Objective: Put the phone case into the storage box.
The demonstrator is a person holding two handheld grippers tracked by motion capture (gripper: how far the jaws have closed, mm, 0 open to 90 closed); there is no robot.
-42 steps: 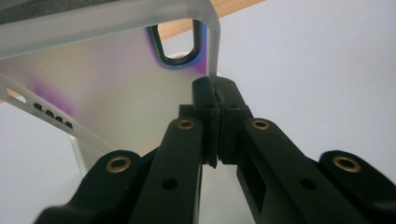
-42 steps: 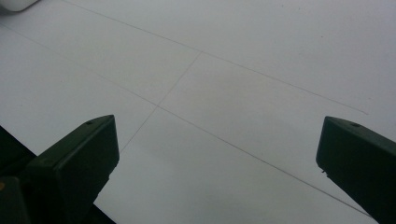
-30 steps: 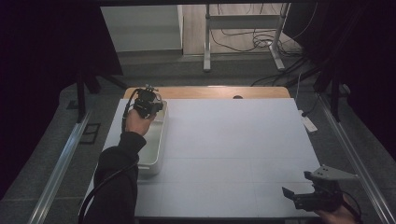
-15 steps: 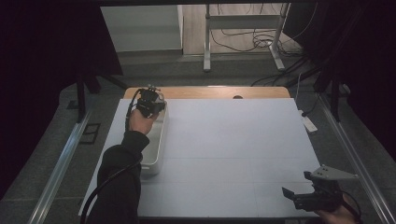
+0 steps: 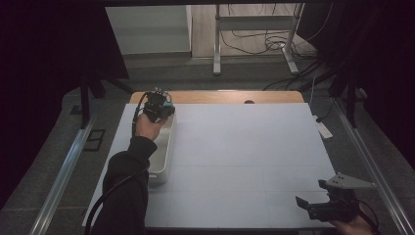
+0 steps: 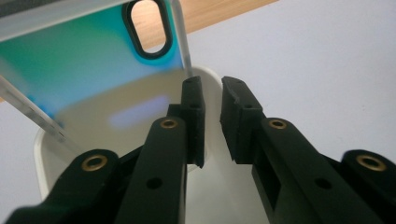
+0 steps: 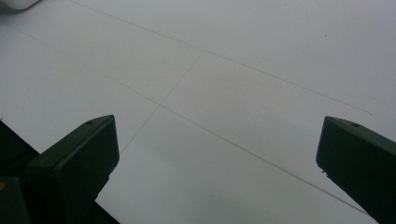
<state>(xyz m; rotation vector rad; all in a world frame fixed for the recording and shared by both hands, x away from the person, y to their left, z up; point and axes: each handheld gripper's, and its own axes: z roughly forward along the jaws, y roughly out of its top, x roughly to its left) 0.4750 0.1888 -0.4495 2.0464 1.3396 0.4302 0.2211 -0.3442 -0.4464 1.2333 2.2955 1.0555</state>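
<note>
The left gripper (image 6: 212,123) has just been opening, with nothing between its jaws. The shiny blue-green phone case (image 6: 88,70) leans in the long white plastic tray (image 5: 164,161), just left of its jaws.

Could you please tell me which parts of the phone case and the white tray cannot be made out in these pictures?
- Phone case: left gripper view, top and left edges cut it off.
- White tray: high view, the left hand and sleeve cover its inside.
- Tray's near end: left gripper view, black jaws hide it.
</note>
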